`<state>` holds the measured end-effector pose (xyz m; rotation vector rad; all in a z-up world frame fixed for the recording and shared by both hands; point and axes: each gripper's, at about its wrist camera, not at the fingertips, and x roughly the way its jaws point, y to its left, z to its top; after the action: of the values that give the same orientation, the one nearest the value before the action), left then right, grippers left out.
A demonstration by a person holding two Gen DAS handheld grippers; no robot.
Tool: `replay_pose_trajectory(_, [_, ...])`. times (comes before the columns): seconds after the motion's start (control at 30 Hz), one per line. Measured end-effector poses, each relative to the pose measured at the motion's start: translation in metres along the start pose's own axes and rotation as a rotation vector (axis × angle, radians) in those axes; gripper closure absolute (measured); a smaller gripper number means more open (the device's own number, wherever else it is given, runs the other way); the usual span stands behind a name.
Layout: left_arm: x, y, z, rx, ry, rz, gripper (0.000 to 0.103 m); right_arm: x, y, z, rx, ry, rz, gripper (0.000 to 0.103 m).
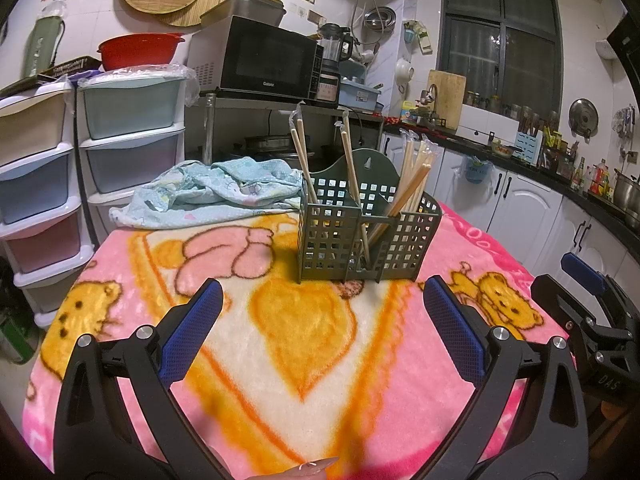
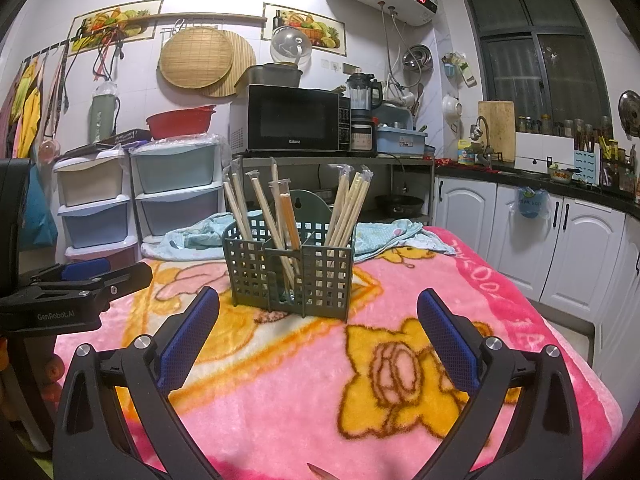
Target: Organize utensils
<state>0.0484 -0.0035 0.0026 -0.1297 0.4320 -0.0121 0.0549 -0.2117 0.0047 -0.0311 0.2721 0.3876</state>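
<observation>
In the left wrist view, the left hand-held gripper (image 1: 322,312) fills the lower frame from about 7 to 5 o'clock, its two blue-padded black fingers (image 1: 192,328) spread wide apart with nothing between them, hovering over a table covered by a fluffy pink blanket printed with yellow cartoon bears (image 1: 280,360). Just beyond the fingertips, at roughly 12 o'clock from the gap, stands a dark green plastic lattice utensil caddy with three compartments (image 1: 340,240), upright on the blanket. Pale wooden chopsticks in clear wrappers (image 1: 412,176) lean out of its compartments, two pairs toward 11 o'clock and a bundle toward 1 o'clock. Behind the caddy, at about 10 o'clock, lies a crumpled light blue printed cloth (image 1: 216,192). At 3 o'clock in the same view the right hand-held gripper (image 1: 592,296) shows side-on, too partially to judge there. In the right wrist view, the left gripper's black body (image 2: 72,288) sits at 9 o'clock above the blanket (image 2: 304,392). The caddy (image 2: 292,276) stands near centre, at 12 o'clock from the right hand-held gripper (image 2: 318,320), whose blue pads (image 2: 450,340) are likewise spread wide and empty. The chopsticks (image 2: 348,208) fan out of the caddy's compartments, well apart from both grippers.
</observation>
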Motion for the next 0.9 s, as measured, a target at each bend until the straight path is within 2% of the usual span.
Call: replay_pose_trajectory(0.9, [-0.0006,-0.0017,0.0003,0.004,0.008,0.010,0.011,-0.0002,-0.0002,0.0002,-0.002,-0.002,-0.002,0.006])
